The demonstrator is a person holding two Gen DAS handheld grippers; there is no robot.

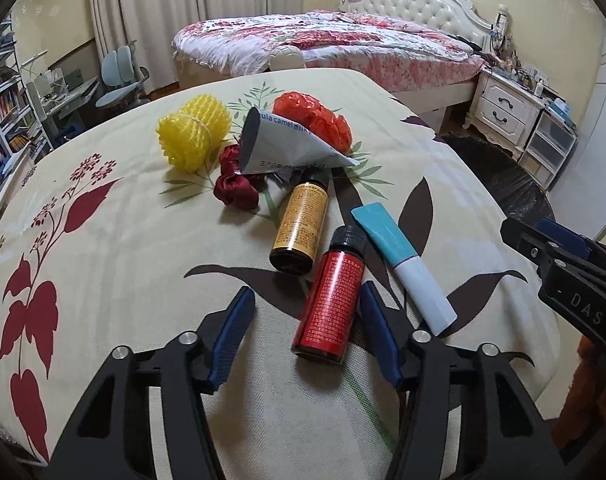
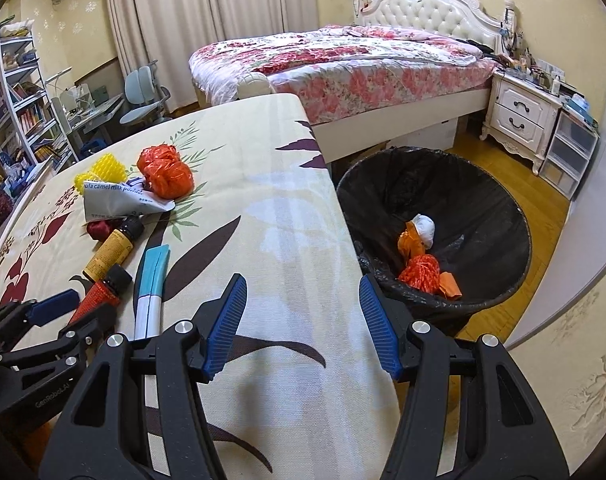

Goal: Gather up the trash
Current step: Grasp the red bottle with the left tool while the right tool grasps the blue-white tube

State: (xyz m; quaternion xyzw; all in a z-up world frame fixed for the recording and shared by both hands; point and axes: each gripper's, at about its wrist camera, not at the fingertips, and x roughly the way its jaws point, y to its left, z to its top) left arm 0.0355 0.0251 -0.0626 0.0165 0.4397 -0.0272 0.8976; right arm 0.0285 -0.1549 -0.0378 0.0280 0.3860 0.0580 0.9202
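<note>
We are straddling the red bottle (image 1: 329, 300) with the left gripper (image 1: 307, 334), jaws apart, right pad touching it. Right gripper (image 2: 303, 330) is waiting agape beside the bin (image 2: 499, 196), likely clearing the drop path.

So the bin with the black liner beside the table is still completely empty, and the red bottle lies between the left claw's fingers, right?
Not quite. The bin already holds trash: orange crumpled bags and a white wad, as the right wrist view shows. The red bottle does lie between the left gripper's fingers.
</note>
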